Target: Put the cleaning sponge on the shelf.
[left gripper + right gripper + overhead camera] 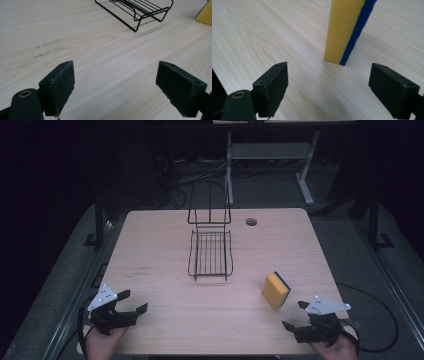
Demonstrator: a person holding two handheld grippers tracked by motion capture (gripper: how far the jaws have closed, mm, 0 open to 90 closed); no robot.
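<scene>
A yellow sponge with a dark blue scouring side stands on its edge on the right part of the wooden table. The sponge rises a short way beyond my right gripper, whose jaws stand wide apart and empty. That right gripper sits at the table's front right corner. A black wire rack stands at the table's middle back. My left gripper rests at the front left, open and empty. Past my left gripper, the rack lies far ahead to the right.
A round dark hole marks the tabletop behind the rack. Faint scuff marks lie on the wood ahead of the left gripper. A light desk frame and cables stand on the dark floor beyond the table.
</scene>
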